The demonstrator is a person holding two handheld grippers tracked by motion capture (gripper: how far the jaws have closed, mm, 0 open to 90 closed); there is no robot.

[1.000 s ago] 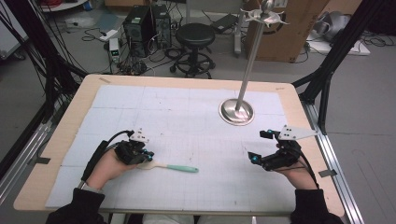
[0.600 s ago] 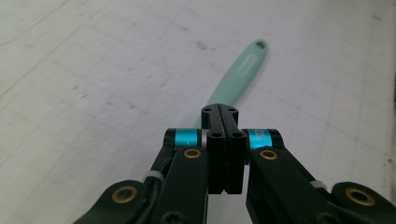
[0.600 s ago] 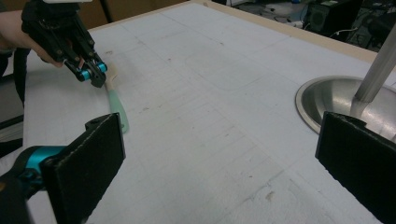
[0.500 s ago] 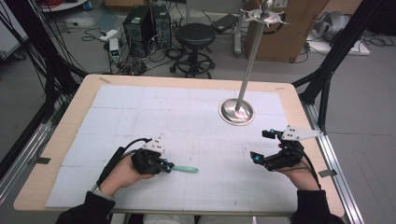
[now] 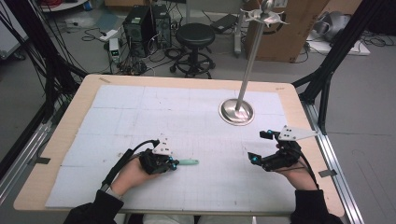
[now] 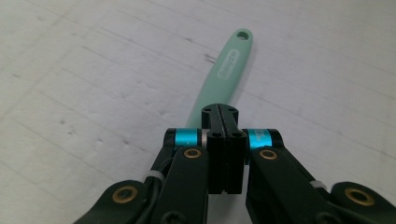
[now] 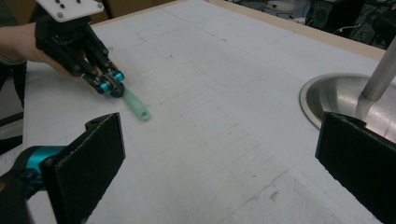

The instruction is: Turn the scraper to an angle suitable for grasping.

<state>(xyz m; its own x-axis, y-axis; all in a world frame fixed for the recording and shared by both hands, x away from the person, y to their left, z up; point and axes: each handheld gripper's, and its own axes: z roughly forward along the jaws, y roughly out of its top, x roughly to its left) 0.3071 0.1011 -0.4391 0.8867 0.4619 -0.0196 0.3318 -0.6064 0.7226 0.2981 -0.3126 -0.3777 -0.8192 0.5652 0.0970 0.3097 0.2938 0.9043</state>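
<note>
A mint-green utensil handle [image 5: 187,162] with a hole at its far end lies flat on the white mat. In the left gripper view the handle [image 6: 225,69] runs away from the jaw tips. My left gripper [image 5: 172,164] is shut, its jaws pressed together with no gap, and its tips [image 6: 219,112] sit over the handle's near end, which they hide. The right gripper view shows the left gripper [image 7: 112,87] tilted down onto the handle [image 7: 138,109]. My right gripper [image 5: 259,147] stands open at the right, pads [image 7: 88,163] far apart and bare.
A metal stand with a round base [image 5: 236,112] and a tall pole rises at the back right of the mat, its base [image 7: 334,95] close ahead of the right gripper. The wooden table edge [image 5: 56,140] frames the mat. A stool and computer gear stand beyond the table.
My left gripper has slid to the right along the green handle and sunk a little, covering more of it. The handle has not moved. The right gripper has stayed in place.
</note>
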